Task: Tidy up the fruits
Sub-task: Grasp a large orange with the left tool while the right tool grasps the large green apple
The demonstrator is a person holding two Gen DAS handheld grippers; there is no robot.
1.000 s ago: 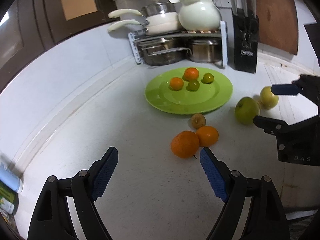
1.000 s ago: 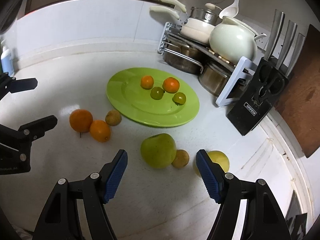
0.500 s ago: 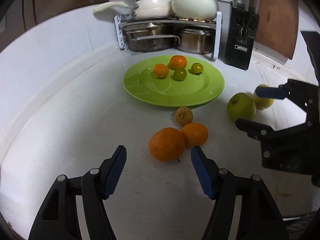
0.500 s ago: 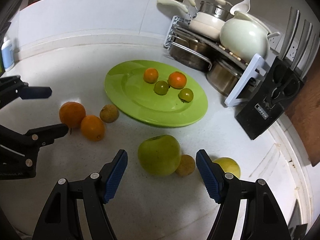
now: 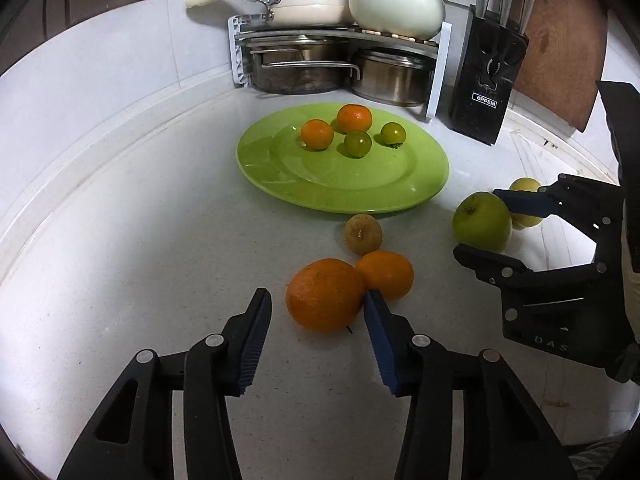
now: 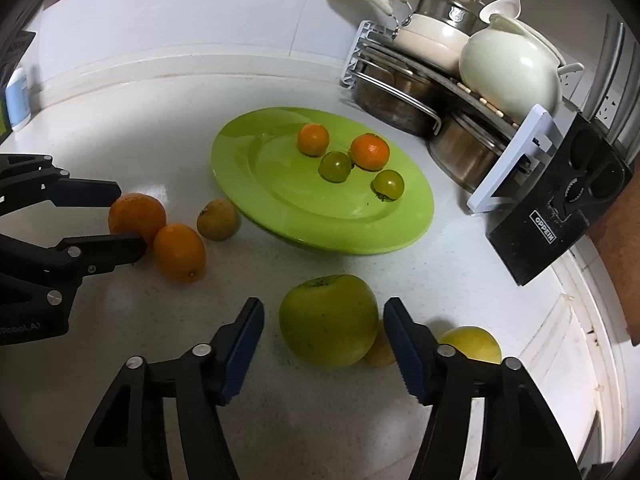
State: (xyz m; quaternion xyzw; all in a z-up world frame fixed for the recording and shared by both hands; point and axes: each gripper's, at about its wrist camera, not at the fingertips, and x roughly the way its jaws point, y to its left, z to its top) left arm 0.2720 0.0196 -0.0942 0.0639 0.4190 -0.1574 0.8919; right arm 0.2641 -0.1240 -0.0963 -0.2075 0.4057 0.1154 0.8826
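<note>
With both tongs spread wide over a white kitchen counter [image 5: 120,240], I have each one lined up on a fruit and neither closed on anything. My left gripper [image 5: 316,312] brackets the large orange [image 5: 325,295], which lies dead ahead between the blue pads; the right-hand pad looks to be touching or almost touching its skin where a smaller orange [image 5: 386,274] presses against it, so that finger has to slip into a tight seam. My right gripper [image 6: 324,320] frames the green apple [image 6: 329,319] the same way, apple straight ahead and centred, with open counter on its left flank and a small yellowish fruit [image 6: 380,350] tucked against its right, just inside the right pad. A pale yellow fruit [image 6: 470,344] sits just beyond that finger. Both targets are roughly round, so no long axis dictates the approach; I judge that what matters is each neighbour crowding the inner finger. Just past the oranges rests a small brownish fruit [image 5: 363,233], near the rim of the green plate [image 5: 280,184]. On the plate lie two small oranges and two small green fruits, grouped toward its far side. Behind stand a pot rack [image 5: 340,64] and a black knife block [image 5: 484,80].
</note>
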